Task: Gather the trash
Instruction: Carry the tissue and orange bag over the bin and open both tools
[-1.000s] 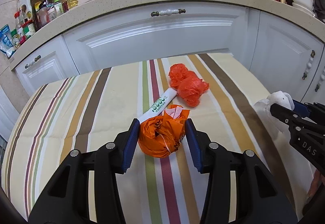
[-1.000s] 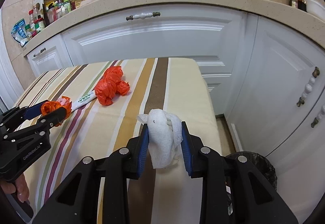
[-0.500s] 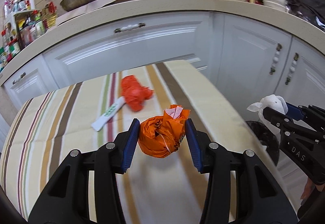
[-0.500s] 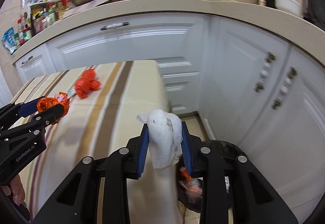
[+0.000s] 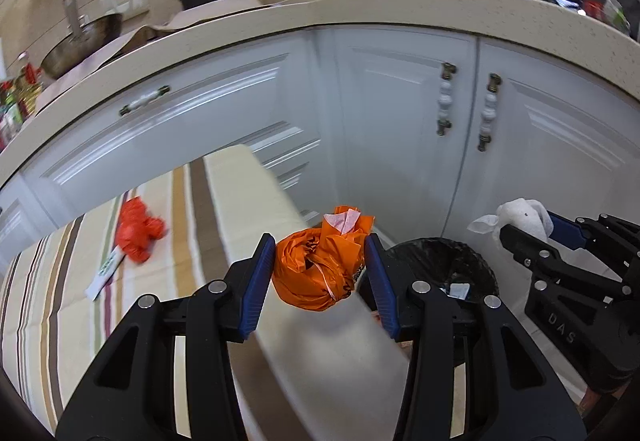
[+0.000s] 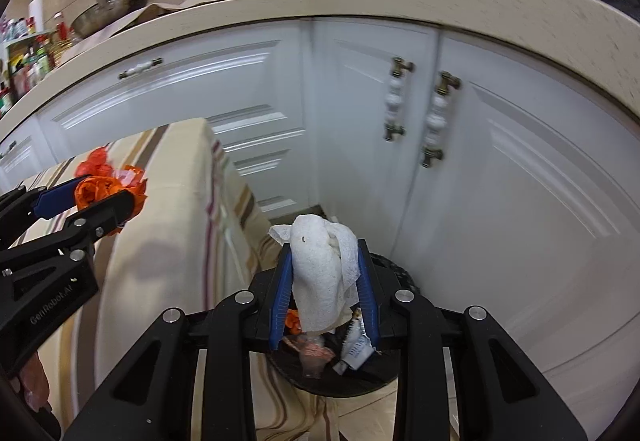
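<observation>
My left gripper [image 5: 320, 273] is shut on a crumpled orange plastic bag [image 5: 320, 269], held over the right edge of the striped table [image 5: 180, 289]. My right gripper [image 6: 324, 281] is shut on a wad of white paper towel [image 6: 324, 273], held above a black trash bin [image 6: 360, 377] that has wrappers in it. In the left wrist view the bin [image 5: 440, 265] sits on the floor just beyond the table edge, and the right gripper [image 5: 520, 229] with the white wad [image 5: 520, 213] hangs beside it. The left gripper [image 6: 92, 201] shows at the left of the right wrist view.
A red crumpled bag [image 5: 138, 233] and a white paper strip [image 5: 105, 273] lie on the striped table. White cabinet doors [image 5: 400, 145] with beaded handles stand behind the bin under a beige counter [image 5: 360, 9] holding a wok, a pot and bottles.
Both grippers have swung to the right, from over the table to its right edge and the bin. The bin has come into view. Both grips are unchanged.
</observation>
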Motion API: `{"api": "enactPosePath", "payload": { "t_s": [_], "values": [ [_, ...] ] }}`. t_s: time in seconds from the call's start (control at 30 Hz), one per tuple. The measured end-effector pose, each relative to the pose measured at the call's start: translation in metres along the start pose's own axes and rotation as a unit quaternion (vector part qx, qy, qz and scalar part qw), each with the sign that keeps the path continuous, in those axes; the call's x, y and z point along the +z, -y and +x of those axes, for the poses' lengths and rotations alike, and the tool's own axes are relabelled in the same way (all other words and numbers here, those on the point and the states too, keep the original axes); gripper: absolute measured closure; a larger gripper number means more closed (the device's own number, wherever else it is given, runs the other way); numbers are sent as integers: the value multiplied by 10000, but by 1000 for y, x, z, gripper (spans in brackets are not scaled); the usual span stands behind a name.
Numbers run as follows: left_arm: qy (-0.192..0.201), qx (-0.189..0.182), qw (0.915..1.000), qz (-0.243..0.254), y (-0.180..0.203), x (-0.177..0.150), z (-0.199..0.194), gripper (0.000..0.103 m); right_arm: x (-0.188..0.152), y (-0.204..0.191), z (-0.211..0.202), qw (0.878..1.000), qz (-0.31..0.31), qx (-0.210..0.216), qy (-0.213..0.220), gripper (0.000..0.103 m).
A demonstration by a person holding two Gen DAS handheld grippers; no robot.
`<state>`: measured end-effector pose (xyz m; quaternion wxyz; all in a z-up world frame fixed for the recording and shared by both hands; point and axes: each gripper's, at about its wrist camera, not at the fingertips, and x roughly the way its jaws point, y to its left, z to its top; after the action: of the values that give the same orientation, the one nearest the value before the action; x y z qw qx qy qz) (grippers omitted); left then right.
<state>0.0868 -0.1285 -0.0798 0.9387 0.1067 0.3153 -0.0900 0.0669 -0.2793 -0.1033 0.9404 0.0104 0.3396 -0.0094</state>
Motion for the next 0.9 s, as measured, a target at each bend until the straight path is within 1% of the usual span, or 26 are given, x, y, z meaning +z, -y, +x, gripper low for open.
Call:
{"api": "enactPosePath", "payload": {
  "t_s": [0.2,0.5,0.53,0.57,0.63,0.7,0.77,0.9],
  "values": [
    [-135,-99,9997,177,30,4,20,58,-8,18,8,9998,137,-101,-36,72],
    [-261,-154,9991,282,52,11,45,57,-11,40,25,9990,307,-291,-111,72],
    [-282,-157,9991,266,53,12,48,56,-10,42,27,9989,318,-317,-112,71],
    [-308,-159,9991,241,53,13,50,54,-10,45,29,9988,329,-335,-126,63],
    [-358,-178,9990,191,54,14,55,50,-10,48,30,9984,367,-411,-125,54],
    [-394,-207,9989,165,54,14,57,48,-10,51,31,9981,403,-446,-129,53],
    [-400,-205,9989,156,54,14,58,43,-9,53,32,9979,422,-474,-138,52],
    [-424,-213,9989,59,49,14,58,38,-9,53,31,9979,408,-486,-143,52]
  ]
}}
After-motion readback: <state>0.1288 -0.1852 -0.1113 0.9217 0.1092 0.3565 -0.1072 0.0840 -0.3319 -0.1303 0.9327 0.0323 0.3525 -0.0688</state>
